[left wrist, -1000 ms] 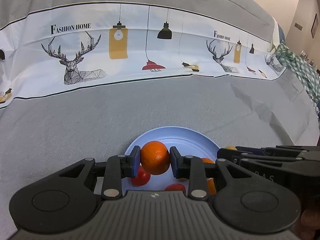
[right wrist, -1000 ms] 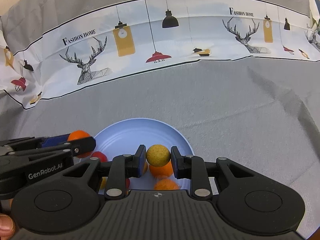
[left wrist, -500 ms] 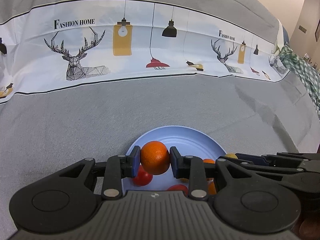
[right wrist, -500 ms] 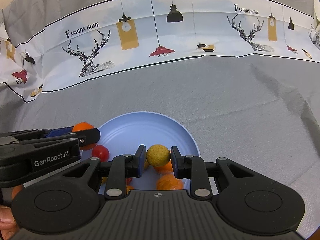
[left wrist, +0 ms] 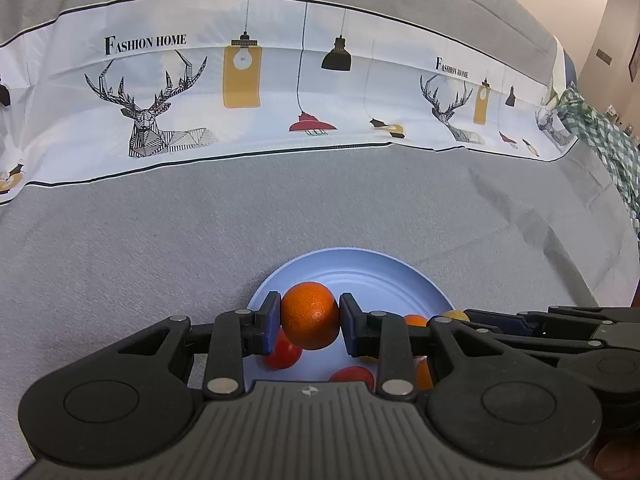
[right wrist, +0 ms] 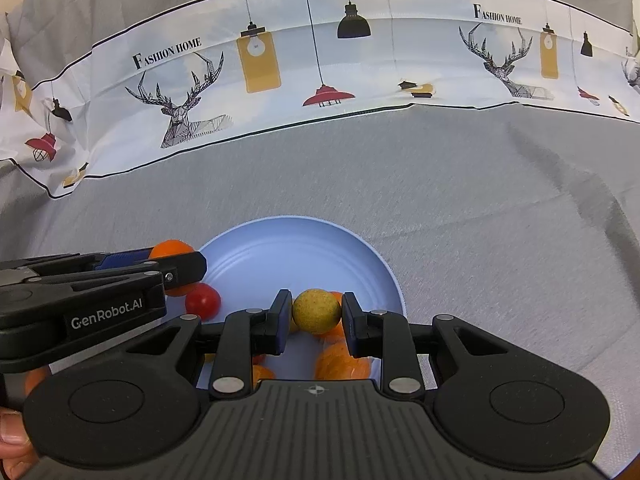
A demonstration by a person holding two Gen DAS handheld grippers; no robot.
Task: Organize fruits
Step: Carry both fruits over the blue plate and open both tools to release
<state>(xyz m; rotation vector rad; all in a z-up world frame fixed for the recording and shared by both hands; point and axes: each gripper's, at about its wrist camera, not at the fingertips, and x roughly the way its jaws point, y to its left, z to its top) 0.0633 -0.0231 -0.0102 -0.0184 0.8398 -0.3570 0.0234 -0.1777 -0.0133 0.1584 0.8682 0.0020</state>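
Both grippers closed on fruit, side by side, angled downward

The left gripper (left wrist: 310, 322) has its blue-padded fingers (left wrist: 271, 322) pressed against either side of an orange (left wrist: 310, 315) — the jaws stand moderately apart, parallel, level with each other. The right gripper (right wrist: 316, 318) pinches a small yellow fruit (right wrist: 316, 311) the same way, its jaws a little narrower. Each gripper shows in the other's view from the side: the right one reaches in from the right edge of the left camera, the left one from the left edge of the right camera, fingertips near each other. A fingertip of the person's hand (right wrist: 12, 436) shows at the lower left edge — wrapped behind the left gripper's body.
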